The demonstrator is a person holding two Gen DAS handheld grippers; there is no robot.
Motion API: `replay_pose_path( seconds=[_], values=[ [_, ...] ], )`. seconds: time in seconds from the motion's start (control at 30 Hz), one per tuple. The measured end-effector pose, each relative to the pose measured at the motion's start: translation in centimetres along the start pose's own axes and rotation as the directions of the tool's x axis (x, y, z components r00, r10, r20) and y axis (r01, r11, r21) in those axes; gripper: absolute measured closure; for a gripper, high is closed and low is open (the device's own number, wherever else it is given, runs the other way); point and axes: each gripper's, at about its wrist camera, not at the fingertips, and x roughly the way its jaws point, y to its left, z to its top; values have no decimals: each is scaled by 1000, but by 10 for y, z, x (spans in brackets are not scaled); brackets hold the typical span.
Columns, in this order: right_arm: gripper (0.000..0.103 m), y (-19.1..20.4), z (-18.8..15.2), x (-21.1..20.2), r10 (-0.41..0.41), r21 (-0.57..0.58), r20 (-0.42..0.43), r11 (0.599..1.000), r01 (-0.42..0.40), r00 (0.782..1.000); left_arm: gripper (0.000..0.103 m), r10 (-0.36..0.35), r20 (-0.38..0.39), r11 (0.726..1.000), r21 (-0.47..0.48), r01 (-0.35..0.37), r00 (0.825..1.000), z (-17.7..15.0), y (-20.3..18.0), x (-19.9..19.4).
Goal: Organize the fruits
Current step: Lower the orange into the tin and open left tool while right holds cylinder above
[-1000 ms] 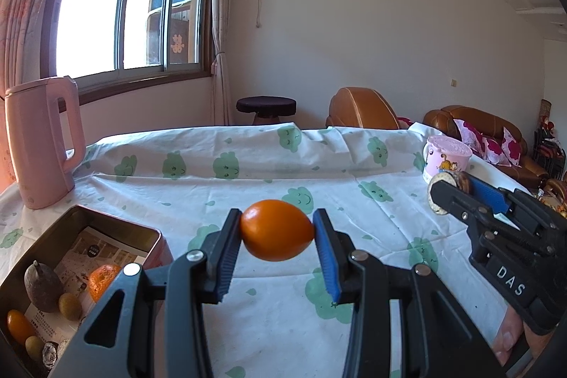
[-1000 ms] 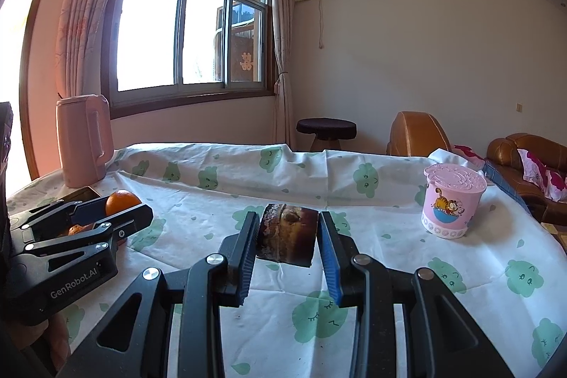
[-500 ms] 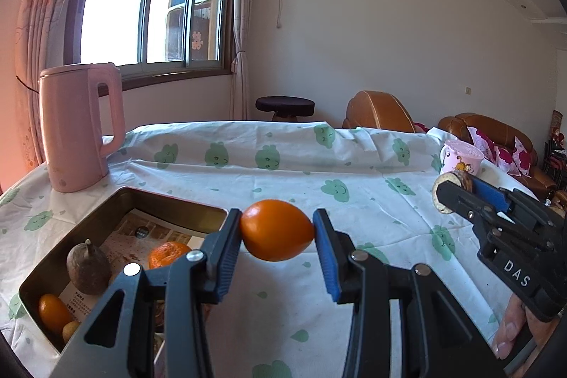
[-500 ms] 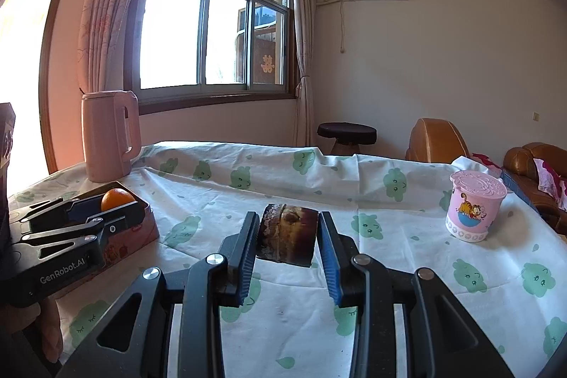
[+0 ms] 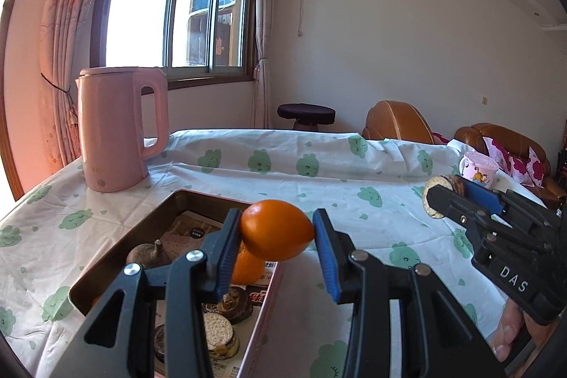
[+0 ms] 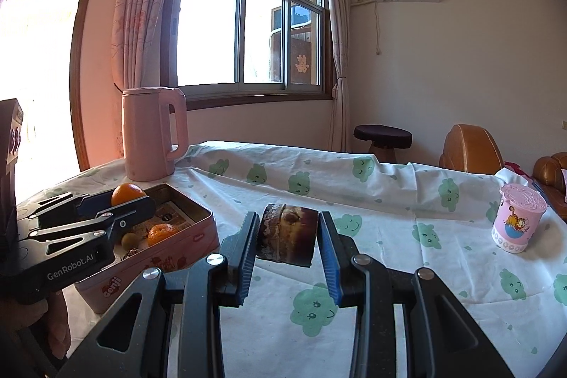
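L gripper (image 5: pixel 278 238) jaws pinch a smooth oval orange fruit (image 5: pixel 277 230), held in the air over the near right edge of the open rectangular metal tin (image 5: pixel 184 197). R gripper (image 6: pixel 287 238) jaws pinch a dark brown round slice w/ pale crumbly face (image 6: pixel 287 235), off the tabletop, right of the tin.

Inside the tin: wrinkly mandarin (image 5: pixel 248 266), brown bulb-shaped fruit w/ stem (image 5: pixel 149 255), printed paper lining, round biscuit-like pieces (image 5: pixel 218 333) at the near end. The tin's raised rim lies under the oval fruit.

Tall pink plastic kettle (image 5: pixel 117 126) stands far left, just beyond the tin. Pink lidded cartoon cup (image 6: pixel 519 218) far right, well apart.

Tabletop has a white cloth w/ green cloud faces (image 5: pixel 354 179), creased. Room: big sunlit window, pink curtains, wall AC unit, dark round stool, brown leather seats.
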Motion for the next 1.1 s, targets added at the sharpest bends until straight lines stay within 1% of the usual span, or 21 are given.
replay_pose_path(
  seconds=[0.17, 0.53, 1.0, 1.1],
  values=[
    [68, 16, 6, 3, 27, -23, 6, 999, -27, 1000, 61, 33, 4, 999, 5, -33, 999, 1, 12, -5],
    [68, 47, 20, 13, 82, -63, 9, 995, -81, 997, 61, 78, -2, 997, -11, -78, 997, -1, 37, -10],
    [68, 79, 25, 28, 131, -100, -9, 986, -131, 991, 61, 140, -6, 989, -35, -141, 990, -4, 68, -17],
    [68, 86, 25, 33, 141, -103, -18, 984, -142, 990, 61, 151, -19, 988, -39, -152, 988, -6, 75, -16]
  ],
)
